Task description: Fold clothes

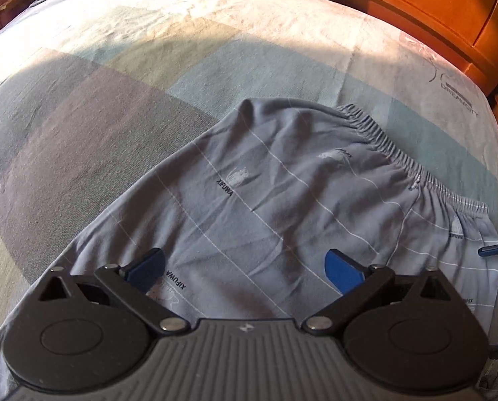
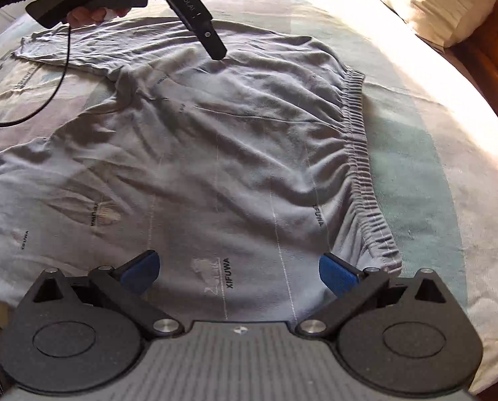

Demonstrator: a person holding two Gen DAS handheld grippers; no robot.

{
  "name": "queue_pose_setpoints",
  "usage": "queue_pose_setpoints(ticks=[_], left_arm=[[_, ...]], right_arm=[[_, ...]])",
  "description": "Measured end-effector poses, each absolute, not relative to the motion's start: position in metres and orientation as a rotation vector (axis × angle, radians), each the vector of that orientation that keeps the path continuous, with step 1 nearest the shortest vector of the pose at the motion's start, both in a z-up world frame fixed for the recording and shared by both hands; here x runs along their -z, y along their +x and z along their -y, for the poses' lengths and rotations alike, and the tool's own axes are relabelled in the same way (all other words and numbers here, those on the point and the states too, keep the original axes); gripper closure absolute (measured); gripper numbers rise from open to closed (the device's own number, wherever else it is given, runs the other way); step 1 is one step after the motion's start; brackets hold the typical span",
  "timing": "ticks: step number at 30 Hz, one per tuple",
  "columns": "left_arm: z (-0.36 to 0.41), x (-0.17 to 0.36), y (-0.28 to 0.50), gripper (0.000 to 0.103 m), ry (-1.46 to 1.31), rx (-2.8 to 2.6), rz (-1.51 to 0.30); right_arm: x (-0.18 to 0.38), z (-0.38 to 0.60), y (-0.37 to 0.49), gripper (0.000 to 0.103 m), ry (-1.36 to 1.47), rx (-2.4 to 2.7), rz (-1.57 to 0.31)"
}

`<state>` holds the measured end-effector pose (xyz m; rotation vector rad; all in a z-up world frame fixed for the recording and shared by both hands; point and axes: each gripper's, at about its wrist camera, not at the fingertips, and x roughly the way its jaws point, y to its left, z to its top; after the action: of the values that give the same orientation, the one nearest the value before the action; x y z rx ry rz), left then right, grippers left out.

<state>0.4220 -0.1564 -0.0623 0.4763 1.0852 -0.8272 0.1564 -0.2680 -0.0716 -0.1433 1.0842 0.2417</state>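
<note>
Grey pyjama trousers (image 1: 282, 183) with thin white lines and "XIFUWA" prints lie spread flat on the bed. Their elastic waistband (image 2: 359, 153) is on the right, and the legs (image 2: 55, 43) run off to the far left. My left gripper (image 1: 245, 270) hovers open just above the cloth, with nothing between its blue pads (image 1: 344, 272). From the right wrist view that left gripper (image 2: 217, 51) is held by a hand (image 2: 92, 10), its tip down at the far edge of the trousers. My right gripper (image 2: 238, 272) is open over the near edge, close to the waistband corner.
The bed sheet (image 1: 115, 100) is a pale patchwork with sunlit and shaded areas. A pillow (image 2: 449, 3) lies at the head end. An orange wooden bed frame (image 1: 449, 6) runs along the far side. A black cable (image 2: 48, 100) trails from the left gripper over the sheet.
</note>
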Motion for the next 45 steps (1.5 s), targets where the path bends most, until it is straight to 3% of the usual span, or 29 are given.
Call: queue_pose_setpoints(ticks=[7, 12, 20, 27, 38, 45], left_arm=[[0.094, 0.030, 0.347, 0.002, 0.577, 0.784, -1.092], [0.037, 0.024, 0.290, 0.002, 0.472, 0.662, -1.254], [-0.006, 0.063, 0.188, 0.002, 0.469, 0.598, -1.345], [-0.046, 0.101, 0.126, 0.001, 0.423, 0.548, -1.270], [-0.133, 0.075, 0.099, 0.001, 0.254, 0.309, -1.199], [-0.195, 0.099, 0.083, 0.001, 0.125, 0.130, -1.231]], right_arm=[[0.087, 0.263, 0.143, 0.000, -0.186, -0.328, -1.171], [0.075, 0.253, 0.147, 0.000, -0.218, -0.409, -1.183], [0.088, 0.183, 0.161, 0.000, -0.278, -0.562, -1.142], [0.092, 0.180, 0.151, 0.000, -0.310, -0.501, -1.122], [0.078, 0.141, 0.183, 0.000, -0.352, -0.365, -1.311], [0.067, 0.075, 0.206, 0.000, -0.282, -0.392, -1.277]])
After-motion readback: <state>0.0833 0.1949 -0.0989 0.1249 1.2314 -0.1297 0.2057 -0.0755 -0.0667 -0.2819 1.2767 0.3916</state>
